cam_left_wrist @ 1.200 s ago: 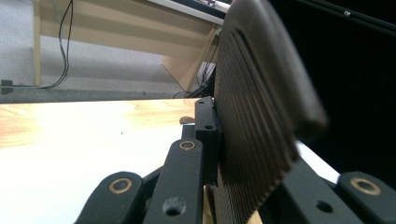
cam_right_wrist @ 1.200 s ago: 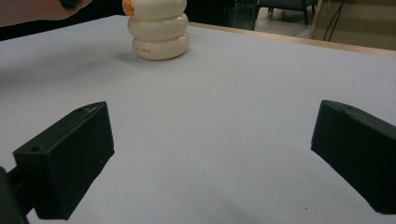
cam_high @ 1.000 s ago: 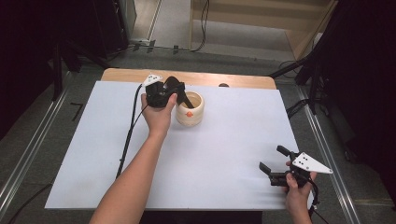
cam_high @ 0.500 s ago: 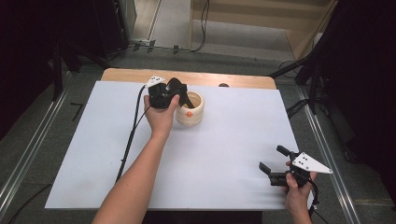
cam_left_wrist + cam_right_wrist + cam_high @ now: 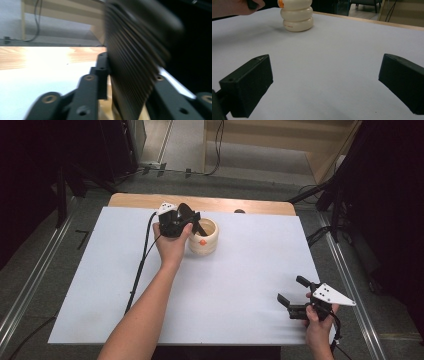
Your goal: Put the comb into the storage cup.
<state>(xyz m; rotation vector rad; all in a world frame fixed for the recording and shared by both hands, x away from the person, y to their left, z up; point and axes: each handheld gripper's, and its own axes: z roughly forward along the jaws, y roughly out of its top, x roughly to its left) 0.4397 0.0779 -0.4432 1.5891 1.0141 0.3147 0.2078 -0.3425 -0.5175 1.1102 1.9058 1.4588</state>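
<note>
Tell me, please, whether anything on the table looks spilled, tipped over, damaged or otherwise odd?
Nothing stands out. The cream ribbed pot stands upright on the white table, with no spill around it. The left hand-held gripper holds a dark ridged item at its rim; the right hand-held gripper is open and apart.

Upper middle of the high view, the ringed pot (image 5: 204, 237) stands on the desk (image 5: 240, 270), toward its far edge. Just left of the pot, touching its rim, sit the left tongs (image 5: 192, 222), with a ribbed dark piece (image 5: 135, 62) between their jaws, leaning over the pot's mouth. The cable (image 5: 142, 265) trails down the desk from there, left of the forearm. Lower right of the frame, near the desk's front corner, the right tongs (image 5: 292, 295) hover well apart from the pot. In the right gripper view, the pot (image 5: 297, 15) stands top centre, far beyond the spread jaws.
</note>
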